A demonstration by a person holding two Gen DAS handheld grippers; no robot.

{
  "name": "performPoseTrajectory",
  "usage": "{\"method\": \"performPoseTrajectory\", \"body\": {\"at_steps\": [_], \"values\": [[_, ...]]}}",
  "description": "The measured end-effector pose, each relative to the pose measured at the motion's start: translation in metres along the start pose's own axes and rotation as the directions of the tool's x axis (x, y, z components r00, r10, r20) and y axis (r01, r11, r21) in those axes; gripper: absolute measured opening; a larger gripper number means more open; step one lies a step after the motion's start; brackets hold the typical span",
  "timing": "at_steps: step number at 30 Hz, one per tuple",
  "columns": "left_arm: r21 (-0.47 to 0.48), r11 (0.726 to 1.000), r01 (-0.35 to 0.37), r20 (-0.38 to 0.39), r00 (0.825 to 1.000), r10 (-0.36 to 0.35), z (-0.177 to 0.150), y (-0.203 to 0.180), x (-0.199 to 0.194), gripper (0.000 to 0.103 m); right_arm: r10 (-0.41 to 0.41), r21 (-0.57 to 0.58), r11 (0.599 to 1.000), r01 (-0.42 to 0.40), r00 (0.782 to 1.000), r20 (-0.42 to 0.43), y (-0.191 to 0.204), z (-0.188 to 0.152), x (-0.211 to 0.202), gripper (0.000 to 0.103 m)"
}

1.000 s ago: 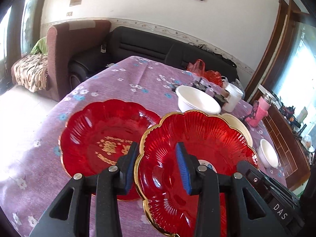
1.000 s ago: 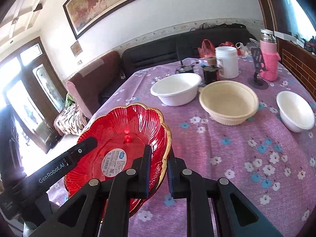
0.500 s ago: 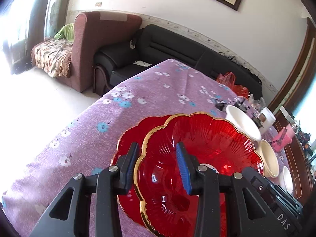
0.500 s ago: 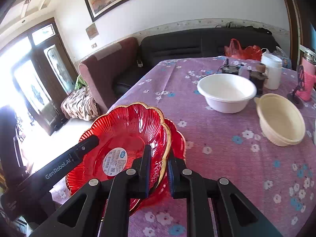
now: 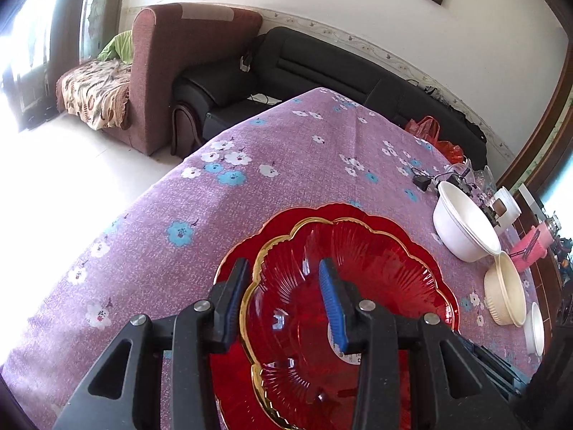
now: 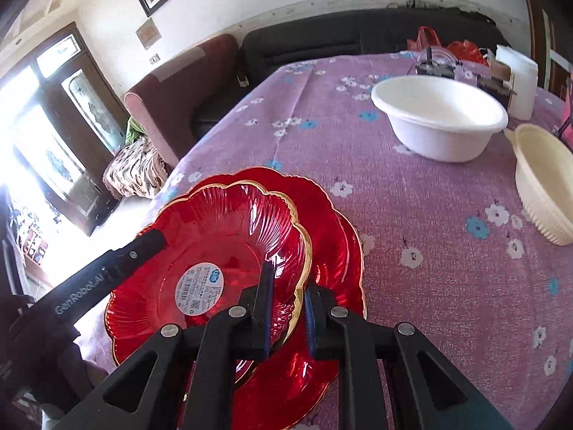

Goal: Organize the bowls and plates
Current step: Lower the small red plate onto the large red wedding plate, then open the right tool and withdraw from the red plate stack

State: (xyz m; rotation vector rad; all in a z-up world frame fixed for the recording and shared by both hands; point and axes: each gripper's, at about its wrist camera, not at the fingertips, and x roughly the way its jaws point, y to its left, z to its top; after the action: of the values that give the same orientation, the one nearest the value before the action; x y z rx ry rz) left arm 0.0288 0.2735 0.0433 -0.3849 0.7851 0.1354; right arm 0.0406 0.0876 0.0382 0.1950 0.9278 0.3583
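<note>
A red gold-rimmed flower-shaped plate [image 5: 358,286] [image 6: 222,236] with a round label sits over a second red plate [image 5: 322,211] [image 6: 333,236] on the purple flowered tablecloth. My left gripper [image 5: 283,286] straddles the top plate's left rim with a wide gap between its fingers. My right gripper [image 6: 286,308] straddles the top plate's right rim, its jaws slightly apart. The left gripper's finger also shows in the right wrist view [image 6: 118,268]. A white bowl [image 6: 440,118] [image 5: 465,225], a cream bowl [image 6: 548,182] [image 5: 505,294] and a small white bowl [image 5: 535,328] stand further right.
A white jar [image 6: 515,82], red bags [image 6: 462,44] and small dark items stand at the table's far end. A pink object [image 5: 530,251] lies near the bowls. A black sofa and maroon armchair [image 5: 172,71] stand beyond the table's edge.
Both grippers carried the top plate leftward and lowered it over the second red plate. The right gripper's jaws have opened slightly on the rim.
</note>
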Motion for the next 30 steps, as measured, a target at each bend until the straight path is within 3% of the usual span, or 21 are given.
{"method": "performPoseTrajectory", "body": {"at_steps": [5, 11, 19, 23, 28, 30], "values": [[0.001, 1.0, 0.018, 0.006, 1.0, -0.018, -0.003, -0.001, 0.003, 0.052, -0.03, -0.035, 0.999, 0.031, 0.999, 0.01, 0.003, 0.003, 0.001, 0.016], [-0.012, 0.995, 0.103, 0.029, 0.994, -0.102, -0.004, -0.001, -0.003, 0.069, -0.065, -0.081, 0.995, 0.066, 0.998, 0.018, 0.011, 0.0, 0.004, 0.02], [0.007, 0.993, 0.116, 0.043, 0.992, -0.116, -0.007, -0.006, -0.004, 0.073, -0.134, -0.14, 0.98, 0.14, 0.99, 0.053, 0.021, -0.004, 0.004, 0.021], [0.025, 0.993, 0.116, 0.107, 0.987, -0.118, -0.008, -0.005, -0.016, 0.08, -0.182, -0.175, 0.966, 0.191, 0.981, 0.063, 0.026, -0.006, 0.005, 0.023], [0.021, 0.995, 0.099, 0.178, 0.979, -0.101, -0.006, -0.001, -0.029, 0.084, -0.213, -0.207, 0.952, 0.223, 0.974, 0.073, 0.031, -0.008, 0.007, 0.031], [0.01, 0.996, 0.094, 0.185, 0.978, -0.094, -0.006, 0.003, -0.03, 0.084, -0.21, -0.21, 0.952, 0.222, 0.975, 0.078, 0.032, -0.007, 0.006, 0.044]]}}
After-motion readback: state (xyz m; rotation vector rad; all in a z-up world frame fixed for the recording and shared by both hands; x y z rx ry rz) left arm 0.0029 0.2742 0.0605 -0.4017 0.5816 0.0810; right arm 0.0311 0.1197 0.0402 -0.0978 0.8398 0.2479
